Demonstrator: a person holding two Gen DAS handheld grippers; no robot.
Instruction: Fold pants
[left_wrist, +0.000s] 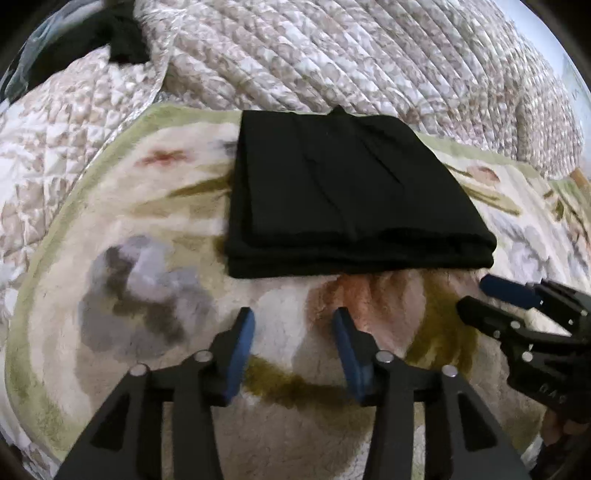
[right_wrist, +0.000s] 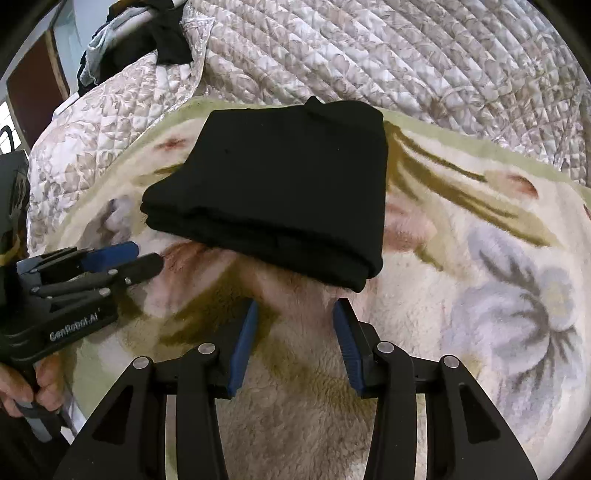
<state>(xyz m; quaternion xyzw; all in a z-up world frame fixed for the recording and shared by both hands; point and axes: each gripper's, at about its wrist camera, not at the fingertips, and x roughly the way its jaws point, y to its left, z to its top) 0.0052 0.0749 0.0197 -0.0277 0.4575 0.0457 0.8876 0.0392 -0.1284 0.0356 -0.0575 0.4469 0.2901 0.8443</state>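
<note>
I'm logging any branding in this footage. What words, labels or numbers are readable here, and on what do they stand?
"GenRobot.AI": white lettering on the black body of the left hand-held gripper, seen in the right wrist view.
Embossed characters on the body of the right hand-held gripper, low at the right of the left wrist view: too blurred to read.
No text shows on the folded black pants, the floral blanket or the quilted bedspread.

Your bed (left_wrist: 369, 48) was covered by a quilted spread (right_wrist: 406, 55) in a pale brown-and-white floral print. A fleecy blanket (left_wrist: 295, 424) with large flowers and a green border lay flat on the spread. The black pants (left_wrist: 340, 192), folded into a compact stack, rested directly on that blanket near its far edge. Dark clothing (right_wrist: 162, 40) sat bunched at the bed's far left corner.
</note>
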